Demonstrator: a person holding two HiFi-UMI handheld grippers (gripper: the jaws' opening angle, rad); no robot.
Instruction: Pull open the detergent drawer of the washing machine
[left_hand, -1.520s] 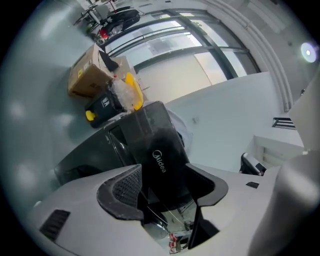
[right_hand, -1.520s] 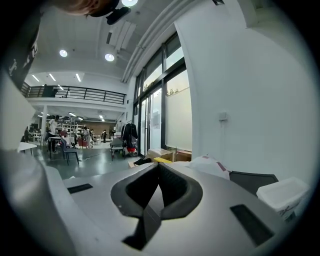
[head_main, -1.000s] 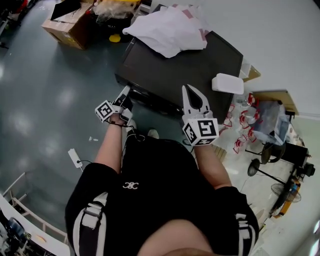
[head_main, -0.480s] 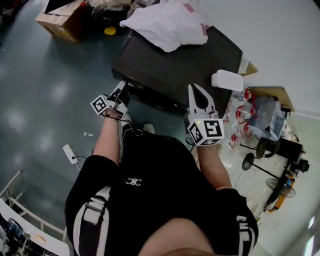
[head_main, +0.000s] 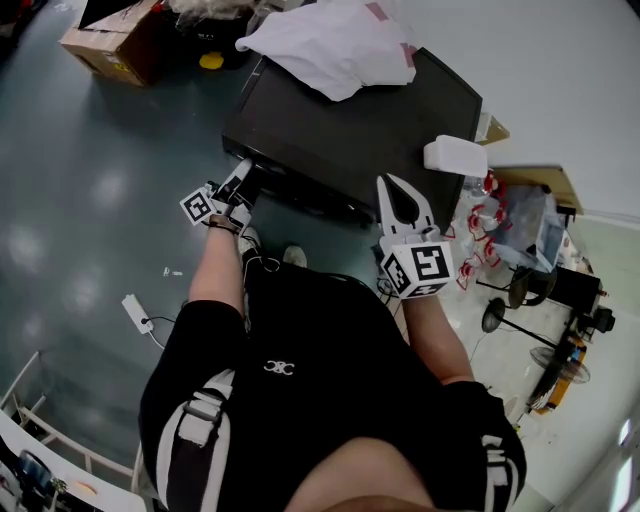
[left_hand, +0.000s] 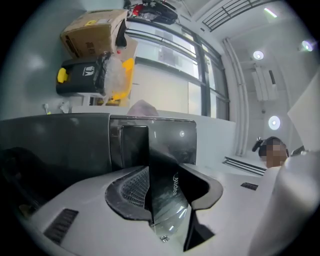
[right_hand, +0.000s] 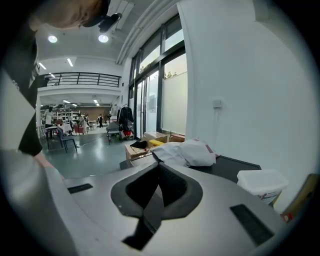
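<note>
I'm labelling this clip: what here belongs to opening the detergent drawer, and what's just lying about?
Job: washing machine; detergent drawer; left tool, its jaws just closing with the drawer front between them.
Lying about: white bag on the machine; white tub; cardboard box; power strip on the floor.

Cardboard box (head_main: 105, 40) on floor (head_main: 90, 180), top left; yellow item (head_main: 210, 61) just beside it. Crumpled white sheet (head_main: 330, 45) to right of both. White tub (head_main: 455, 157) further right. Clear bin (head_main: 525, 225) and red-white packets (head_main: 480, 240) near wall (head_main: 560, 80). Power strip (head_main: 137, 313) on floor, left.
</note>
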